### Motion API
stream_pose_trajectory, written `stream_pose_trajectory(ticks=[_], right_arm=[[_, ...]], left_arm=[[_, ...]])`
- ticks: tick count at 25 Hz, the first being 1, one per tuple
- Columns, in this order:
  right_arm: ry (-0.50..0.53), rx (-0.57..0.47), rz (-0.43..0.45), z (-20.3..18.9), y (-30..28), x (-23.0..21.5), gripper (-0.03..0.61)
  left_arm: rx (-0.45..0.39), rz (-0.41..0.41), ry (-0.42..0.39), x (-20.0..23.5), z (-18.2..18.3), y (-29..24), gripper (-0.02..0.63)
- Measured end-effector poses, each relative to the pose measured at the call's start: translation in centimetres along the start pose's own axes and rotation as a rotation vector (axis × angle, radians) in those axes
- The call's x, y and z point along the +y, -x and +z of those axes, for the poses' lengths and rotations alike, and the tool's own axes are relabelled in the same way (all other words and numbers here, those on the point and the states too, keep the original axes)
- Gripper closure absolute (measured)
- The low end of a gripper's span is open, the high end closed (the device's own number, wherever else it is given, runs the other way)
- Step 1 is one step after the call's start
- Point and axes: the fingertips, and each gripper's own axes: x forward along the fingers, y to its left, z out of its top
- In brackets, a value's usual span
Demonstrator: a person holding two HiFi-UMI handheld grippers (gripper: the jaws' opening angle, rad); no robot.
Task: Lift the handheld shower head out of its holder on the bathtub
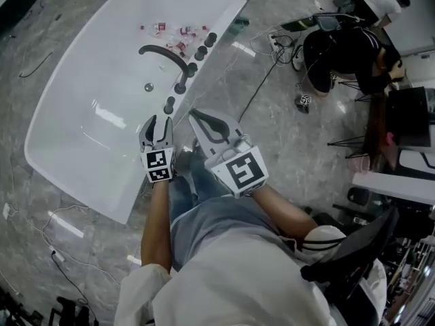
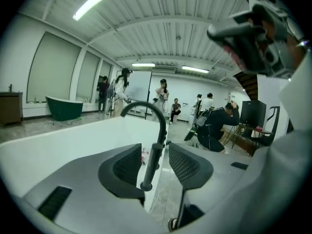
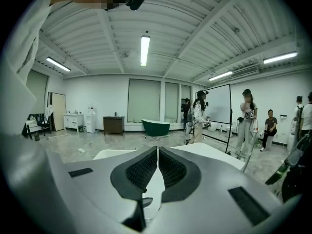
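left tool [image 1: 158,121]: jaws apart, nothing clamped, aimed at white bathtub [image 1: 95,94] rim | handheld shower head [image 2: 154,162]: upright in its holder on the rim, near the curved black spout [image 1: 163,51], just ahead of left jaws, untouched | right tool [image 3: 157,152]: jaws together, empty

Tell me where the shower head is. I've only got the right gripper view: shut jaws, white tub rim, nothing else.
Observer: Head view shows the handheld shower head upright in its holder on the bathtub rim, just ahead of the left gripper.
Operator: Left jaws on it?
Observer: No. Left gripper view shows them apart, the shower head framed in the gap, pads off it.
Operator: Anything else close by?
Observer: The arched black spout stands just beyond it on the same rim.
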Motion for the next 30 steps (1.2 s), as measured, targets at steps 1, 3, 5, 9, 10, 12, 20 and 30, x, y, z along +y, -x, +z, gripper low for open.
stream_pose_trajectory(ticks=[1,3,5,9,10,12,20,30], right_arm=[[0.019,-0.008,0.011,-0.5,-1.2,-0.2,0.560],[0.047,-0.003,0.026,-2.0,-3.5,-0.8,0.560],[0.065,0.021,0.037,-3.8,-5.6,-1.2,0.561],[0.080,0.033,0.045,-6.0,-7.7,-2.3,0.560],[0.082,0.037,0.047,-6.4,-7.8,-2.6,0.561],[0.091,0.062,0.049,-7.4,-8.2,-3.0,0.561],[0.078,0.128,0.038,-9.2,-8.7,-3.2,0.560],[0.031,0.053,-0.080,-3.9,-5.1,-1.3,0.560]], left_arm=[[0.034,-0.002,0.002,0.5,-2.2,-2.0,0.439],[0.084,0.001,-0.017,1.9,-6.2,-5.7,0.419],[0.133,0.015,-0.040,3.5,-9.8,-8.9,0.391],[0.199,0.037,-0.080,5.5,-15.2,-13.7,0.359],[0.208,0.038,-0.086,5.5,-16.1,-14.6,0.359],[0.232,0.033,-0.069,5.9,-17.9,-16.0,0.359],[0.246,0.020,-0.101,6.5,-17.3,-16.8,0.465],[-0.022,-0.052,-0.157,2.2,0.1,-5.7,0.466]])
